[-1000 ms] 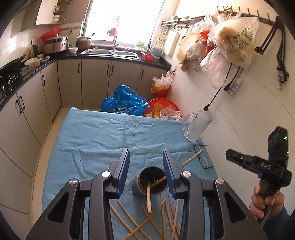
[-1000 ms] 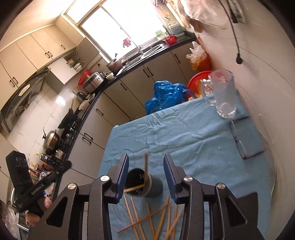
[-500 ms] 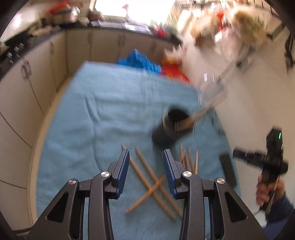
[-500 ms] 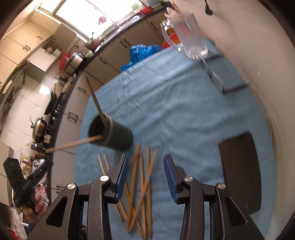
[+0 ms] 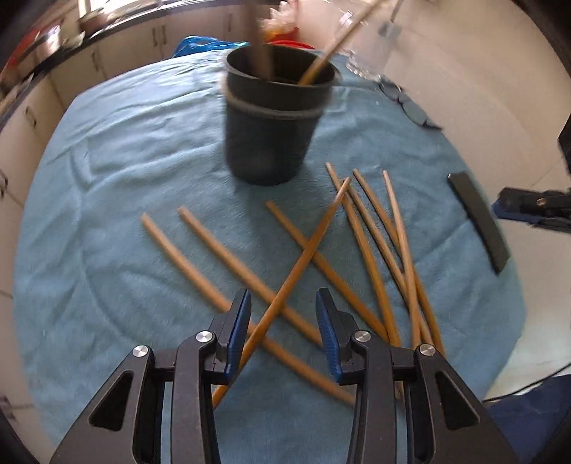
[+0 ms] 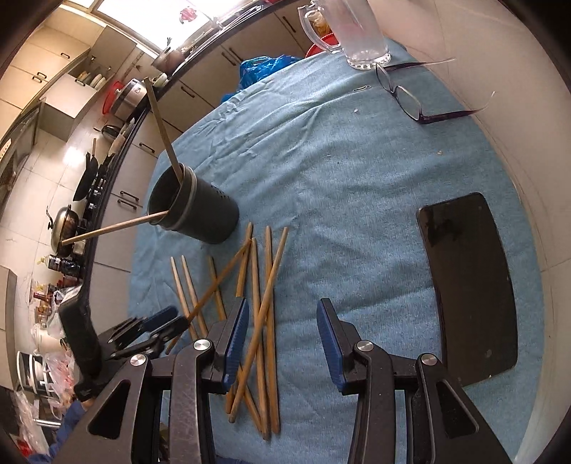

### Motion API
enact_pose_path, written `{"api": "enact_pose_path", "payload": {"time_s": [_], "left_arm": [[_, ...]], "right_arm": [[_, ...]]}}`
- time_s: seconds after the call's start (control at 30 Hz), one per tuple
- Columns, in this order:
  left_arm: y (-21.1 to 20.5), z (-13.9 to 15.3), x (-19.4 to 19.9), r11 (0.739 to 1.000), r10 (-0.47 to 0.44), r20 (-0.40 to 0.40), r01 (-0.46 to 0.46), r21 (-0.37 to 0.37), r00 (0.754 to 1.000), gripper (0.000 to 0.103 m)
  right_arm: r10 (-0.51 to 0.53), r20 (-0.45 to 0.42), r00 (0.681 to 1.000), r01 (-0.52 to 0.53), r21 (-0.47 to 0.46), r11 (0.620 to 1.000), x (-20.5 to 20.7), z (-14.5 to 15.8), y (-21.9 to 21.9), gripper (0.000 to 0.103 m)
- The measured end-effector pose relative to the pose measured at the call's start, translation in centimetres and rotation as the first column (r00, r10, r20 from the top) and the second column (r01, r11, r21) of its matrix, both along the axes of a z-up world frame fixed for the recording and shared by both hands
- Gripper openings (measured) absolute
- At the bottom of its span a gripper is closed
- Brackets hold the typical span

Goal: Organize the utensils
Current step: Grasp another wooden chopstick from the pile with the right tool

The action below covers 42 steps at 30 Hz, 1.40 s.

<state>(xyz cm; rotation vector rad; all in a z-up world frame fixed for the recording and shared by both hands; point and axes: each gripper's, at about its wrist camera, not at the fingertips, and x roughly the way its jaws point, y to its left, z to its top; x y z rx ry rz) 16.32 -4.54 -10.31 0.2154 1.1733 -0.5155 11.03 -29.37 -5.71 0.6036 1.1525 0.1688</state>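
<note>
Both grippers have come down close over the loose chopsticks [image 5: 310, 246] since a second ago, when they looked across the table from higher up; the kitchen that filled those views is now squeezed to the top edge.

The sticks lie flat on the blue cloth [image 5: 117, 150], just in front of the black holder [image 5: 271, 125]. In the left wrist view their long axes run mostly away from the camera toward the holder, fanned; one stick crosses the others on a diagonal, its near end passing between the left gripper's [image 5: 282, 328] fingers. I count eight loose sticks, though the overlap on the right makes that uncertain. Two more stand in the holder, leaning out in different directions.

The left gripper's jaws stand apart, with the crossing stick between them but no pad pressing on it. The right gripper [image 6: 282, 339] hangs over the right-hand bundle, jaws also apart, gripping nothing; sticks run beneath its left finger.

Farther out: one black phone [image 6: 467, 282], one pair of glasses [image 6: 410, 96], one glass mug [image 6: 357, 32].
</note>
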Motion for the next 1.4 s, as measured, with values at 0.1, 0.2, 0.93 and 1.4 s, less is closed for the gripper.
{"api": "enact_pose_path", "payload": {"time_s": [0.1,0.2,0.93,1.4], "left_arm": [[-1.5,-0.7,0.8,0.998,-0.025,0.016,0.024,0.057,1.000,0.035],[-1.9,-1.1,1.4,0.996,-0.028,0.020,0.026,0.086,0.999,0.019],[11.0,0.0,-4.2,0.929,0.364,-0.079,-0.368,-0.037,0.928,0.007],[12.2,-1.0,-2.2,0.913,0.391,-0.149,-0.403,-0.064,0.908,0.017]], "right_arm": [[-0.009,-0.001,1.000,0.009,-0.007,1.000,-0.3,0.1,-0.1,0.043],[-0.026,-0.005,1.000,0.026,-0.005,1.000,-0.8,0.0,-0.7,0.043],[0.010,-0.142,0.990,0.001,0.081,0.997,7.1,-5.5,3.7,0.041],[-0.001,-0.174,0.985,0.014,0.075,0.997,8.3,-7.2,4.1,0.007]]}}
